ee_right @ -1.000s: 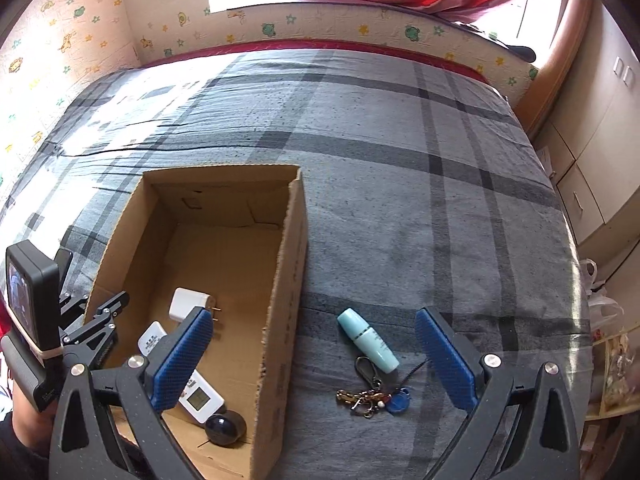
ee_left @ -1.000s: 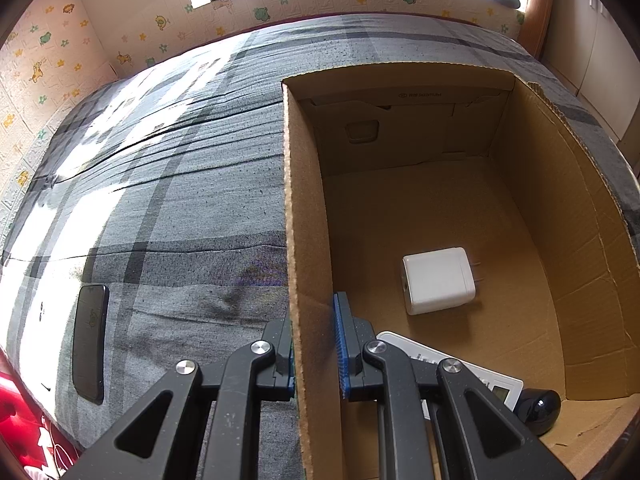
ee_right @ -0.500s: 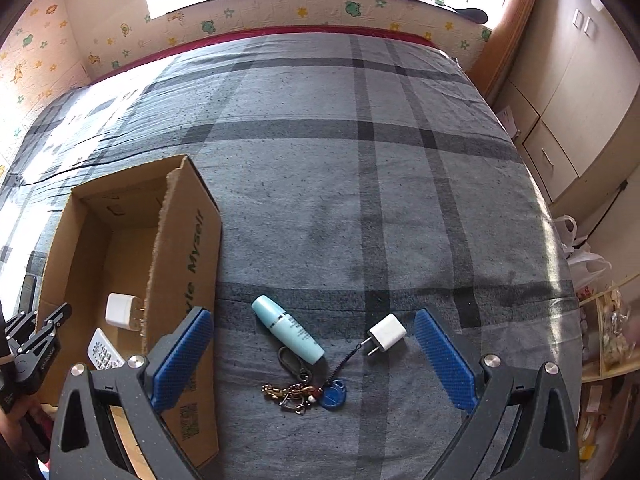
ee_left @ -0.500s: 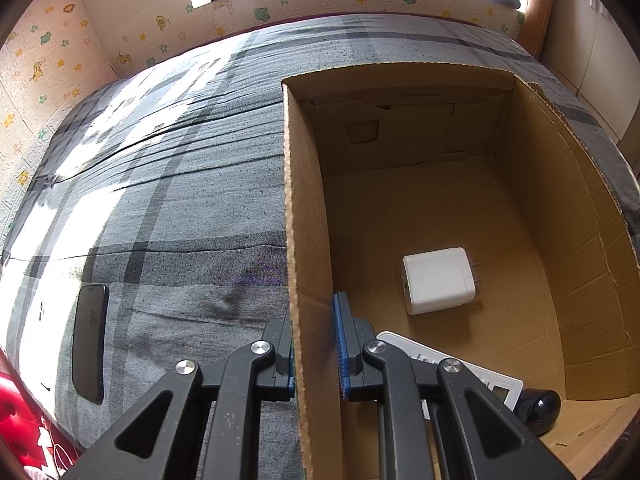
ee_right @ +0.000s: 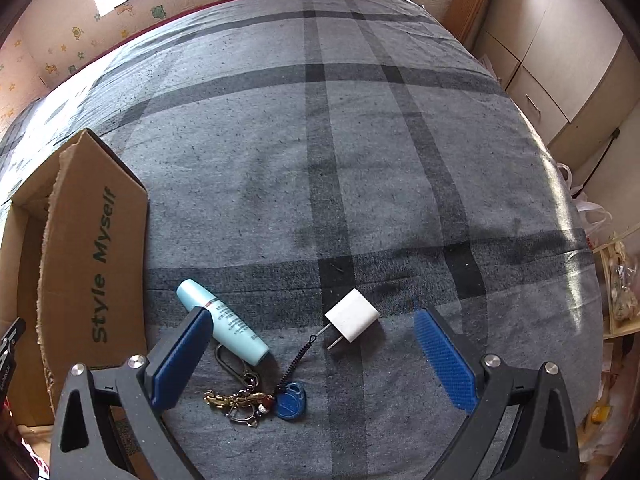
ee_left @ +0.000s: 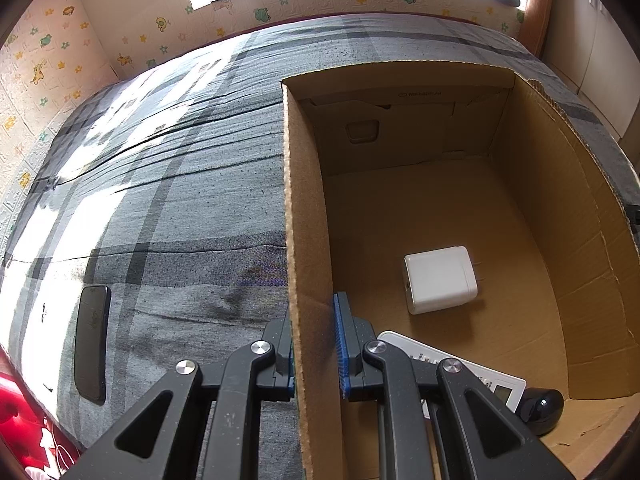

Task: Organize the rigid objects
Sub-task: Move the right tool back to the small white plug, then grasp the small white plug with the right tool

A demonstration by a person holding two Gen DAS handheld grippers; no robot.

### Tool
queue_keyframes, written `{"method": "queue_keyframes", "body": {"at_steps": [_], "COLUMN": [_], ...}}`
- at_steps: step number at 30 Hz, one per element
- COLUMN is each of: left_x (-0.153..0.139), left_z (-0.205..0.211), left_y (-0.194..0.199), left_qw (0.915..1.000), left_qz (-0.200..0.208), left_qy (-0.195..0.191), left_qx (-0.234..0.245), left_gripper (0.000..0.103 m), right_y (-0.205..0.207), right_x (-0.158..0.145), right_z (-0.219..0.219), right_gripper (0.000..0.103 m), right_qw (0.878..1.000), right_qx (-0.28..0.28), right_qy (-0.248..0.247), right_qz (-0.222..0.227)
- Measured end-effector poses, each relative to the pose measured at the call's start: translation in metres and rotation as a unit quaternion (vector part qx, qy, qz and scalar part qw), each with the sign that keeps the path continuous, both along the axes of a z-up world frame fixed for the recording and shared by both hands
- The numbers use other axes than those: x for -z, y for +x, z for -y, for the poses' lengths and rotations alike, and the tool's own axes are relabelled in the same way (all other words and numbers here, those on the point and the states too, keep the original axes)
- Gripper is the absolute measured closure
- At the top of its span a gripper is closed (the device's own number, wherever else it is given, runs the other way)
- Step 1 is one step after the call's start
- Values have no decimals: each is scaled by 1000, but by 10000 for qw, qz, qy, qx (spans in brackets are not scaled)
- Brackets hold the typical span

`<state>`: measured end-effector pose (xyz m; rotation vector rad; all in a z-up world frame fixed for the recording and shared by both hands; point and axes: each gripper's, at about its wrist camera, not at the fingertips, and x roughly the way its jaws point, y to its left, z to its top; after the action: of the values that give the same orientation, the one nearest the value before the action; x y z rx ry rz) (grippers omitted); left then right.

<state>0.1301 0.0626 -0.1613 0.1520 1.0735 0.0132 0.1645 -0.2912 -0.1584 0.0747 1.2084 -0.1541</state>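
Right wrist view: right gripper [ee_right: 312, 354] wide open, empty, over white plug [ee_right: 352, 321] beside tube [ee_right: 222, 322] and keys [ee_right: 256, 398] on bed [ee_right: 360, 140]; left gripper [ee_left: 314, 354] clamps box wall [ee_left: 306, 240]; next, probably descend, pinch plug.

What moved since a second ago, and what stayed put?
The right tongs swung rightward, away from the cardboard box, and now hang open over the blue tube, keys and small white plug. Nothing was grabbed. The left tongs stayed clamped on the box wall; the white charger inside didn't move.
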Motion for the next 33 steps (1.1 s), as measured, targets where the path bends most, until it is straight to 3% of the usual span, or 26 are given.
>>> {"method": "queue_keyframes", "body": {"at_steps": [19,23,25,26,33], "left_x": [-1,-1,-1,-1,-1], "left_z": [2,2,2,2,1], "left_y": [-1,-2,-2,-2,-2], "left_qw": [10000,10000,10000,10000,10000], "left_qz": [18,23,25,25,28], "left_qy": [36,48,55,55,69], "left_qx": [-12,-11,-11,-12,-12], "left_gripper": [87,87,87,87,87], "right_y": [10,13,14,14,6], "right_x": [51,53,55,55,48], "right_z": [33,38,40,42,39], "right_gripper": [4,21,36,58,61], "right_qw": [9984,9983,9981,9980,9985], "right_qx": [425,421,426,439,412], "right_qy": [125,150,212,254,253], "right_qz": [-356,-364,-385,-389,-253]}}
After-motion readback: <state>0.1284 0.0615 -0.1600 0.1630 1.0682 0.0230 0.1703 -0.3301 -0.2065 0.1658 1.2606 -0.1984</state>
